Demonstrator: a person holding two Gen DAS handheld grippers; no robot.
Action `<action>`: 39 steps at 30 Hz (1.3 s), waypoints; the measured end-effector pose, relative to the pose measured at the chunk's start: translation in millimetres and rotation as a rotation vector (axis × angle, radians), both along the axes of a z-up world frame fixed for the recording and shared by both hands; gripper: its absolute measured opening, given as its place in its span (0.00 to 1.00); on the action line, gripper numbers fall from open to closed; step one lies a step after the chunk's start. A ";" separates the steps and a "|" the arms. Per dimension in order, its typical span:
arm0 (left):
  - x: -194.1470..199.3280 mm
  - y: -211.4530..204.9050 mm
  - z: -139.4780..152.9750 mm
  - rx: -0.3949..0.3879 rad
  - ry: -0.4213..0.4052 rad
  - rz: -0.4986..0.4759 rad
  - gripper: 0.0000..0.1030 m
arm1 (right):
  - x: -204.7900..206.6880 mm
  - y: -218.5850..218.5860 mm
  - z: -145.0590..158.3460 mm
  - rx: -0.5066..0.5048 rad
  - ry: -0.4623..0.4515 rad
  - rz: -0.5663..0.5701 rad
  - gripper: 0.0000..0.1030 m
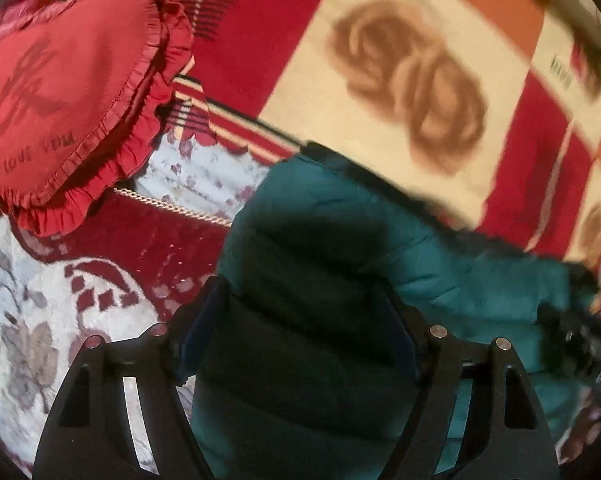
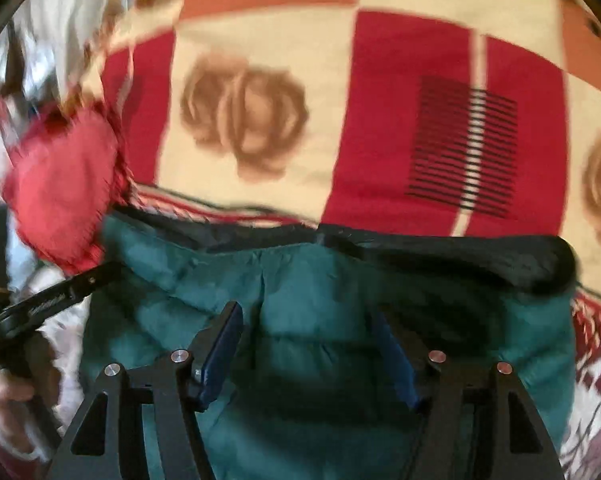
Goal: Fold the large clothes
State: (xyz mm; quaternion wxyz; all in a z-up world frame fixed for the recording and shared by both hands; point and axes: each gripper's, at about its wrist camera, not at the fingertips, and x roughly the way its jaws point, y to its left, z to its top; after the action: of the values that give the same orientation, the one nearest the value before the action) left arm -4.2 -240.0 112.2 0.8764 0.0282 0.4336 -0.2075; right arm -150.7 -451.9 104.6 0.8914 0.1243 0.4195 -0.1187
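Both tongs spread wide, pinching nothing: left tongs and right tongs poised over the teal padded jacket — probably lining up a fold; jacket bunched on the bed directly between each pair's fingers; beyond, checked blanket, heart cushion off to the side.

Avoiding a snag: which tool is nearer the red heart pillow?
Left. The left tool is beside the heart pillow; the right tool is farther along the green jacket.
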 end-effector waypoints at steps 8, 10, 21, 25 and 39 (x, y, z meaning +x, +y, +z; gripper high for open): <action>28.6 -4.7 -36.8 -0.014 0.074 0.026 0.84 | 23.6 -33.1 -63.2 0.004 0.076 -0.126 0.61; 33.6 -5.4 -44.9 -0.031 0.102 0.022 0.84 | 23.0 -38.6 -72.4 0.022 0.068 -0.139 0.62; 12.1 11.1 -21.1 -0.077 0.038 0.023 0.85 | -38.7 -50.4 -12.8 0.078 -0.070 -0.167 0.61; 2.7 2.4 -11.9 -0.069 0.007 0.001 0.85 | -68.3 -74.1 -3.8 -0.015 -0.081 -0.236 0.61; 15.0 -31.0 -55.0 0.030 0.000 0.012 0.87 | -51.0 -119.2 -74.1 0.015 0.027 -0.348 0.63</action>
State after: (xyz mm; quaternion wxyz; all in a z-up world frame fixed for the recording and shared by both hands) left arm 10.7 -271.0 57.2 0.8770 0.0387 0.4370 -0.1958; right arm -201.7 -571.2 30.5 0.8508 0.2000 0.4044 -0.2695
